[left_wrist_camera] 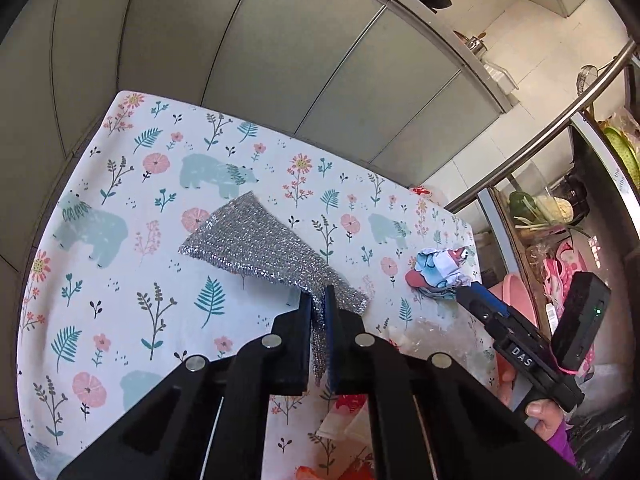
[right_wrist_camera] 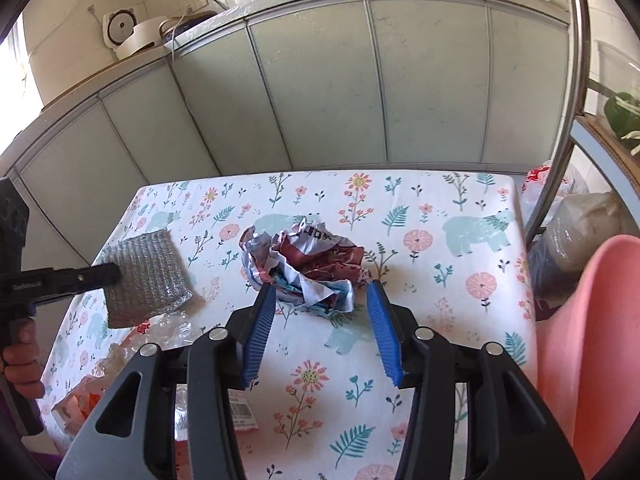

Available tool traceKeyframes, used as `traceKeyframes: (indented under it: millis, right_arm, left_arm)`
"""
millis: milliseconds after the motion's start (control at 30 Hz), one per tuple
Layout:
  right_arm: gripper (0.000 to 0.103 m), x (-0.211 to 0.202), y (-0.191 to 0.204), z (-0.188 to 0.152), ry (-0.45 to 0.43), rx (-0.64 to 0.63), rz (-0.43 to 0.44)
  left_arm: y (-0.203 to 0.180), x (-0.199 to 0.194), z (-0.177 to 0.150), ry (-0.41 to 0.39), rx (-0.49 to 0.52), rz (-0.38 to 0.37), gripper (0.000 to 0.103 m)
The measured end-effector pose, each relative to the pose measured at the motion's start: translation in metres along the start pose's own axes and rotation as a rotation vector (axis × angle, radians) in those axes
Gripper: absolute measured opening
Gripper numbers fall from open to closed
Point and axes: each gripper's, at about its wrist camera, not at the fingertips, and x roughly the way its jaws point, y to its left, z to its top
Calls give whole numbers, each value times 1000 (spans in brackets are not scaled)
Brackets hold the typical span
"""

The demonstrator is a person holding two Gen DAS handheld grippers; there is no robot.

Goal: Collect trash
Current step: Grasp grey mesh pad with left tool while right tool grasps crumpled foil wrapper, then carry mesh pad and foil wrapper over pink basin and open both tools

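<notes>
My left gripper (left_wrist_camera: 319, 298) is shut on the near corner of a silver mesh scouring cloth (left_wrist_camera: 256, 248), which lies spread on the floral tablecloth (left_wrist_camera: 120, 184); it also shows in the right wrist view (right_wrist_camera: 148, 276), held at its left edge by the left gripper (right_wrist_camera: 114, 272). A crumpled red, white and blue wrapper (right_wrist_camera: 304, 264) lies mid-table. My right gripper (right_wrist_camera: 322, 286) is open, its blue pads on either side of the wrapper's near edge. In the left wrist view the right gripper (left_wrist_camera: 460, 292) sits at the wrapper (left_wrist_camera: 438, 270).
Clear crinkled plastic (right_wrist_camera: 168, 328) and a red-printed bag (right_wrist_camera: 90, 396) lie at the table's near left. A pink bin (right_wrist_camera: 588, 352) stands right of the table. Grey-green cabinet doors (right_wrist_camera: 320, 92) are behind. A shelf with vegetables (left_wrist_camera: 532, 208) is at the right.
</notes>
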Motion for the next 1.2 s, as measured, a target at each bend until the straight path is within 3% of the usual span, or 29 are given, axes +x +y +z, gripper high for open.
traceKeyframes:
  millis: [167,233,367,867,1200]
  right_arm:
    - [47,-1,7,-4,-26,-45,9]
    - [17,-2,10,-6,-30,-60,7]
    - [8,-5,10,-12,-22,-50,14]
    - [4,-78,15,-26,-188,-14,27]
    - [4,-144,14,-25,-327,-12,-6]
  left_arm:
    - [-4,-9,-3,-13,6,-11,5]
    - [-4,-10,-4,-15,8,-6,5]
    - [-9,-14,-6,-24,24,0,5]
    - [-53,-62,-18,-163,187,27,5]
    - [-107,-109,-32,-302,317,11,5]
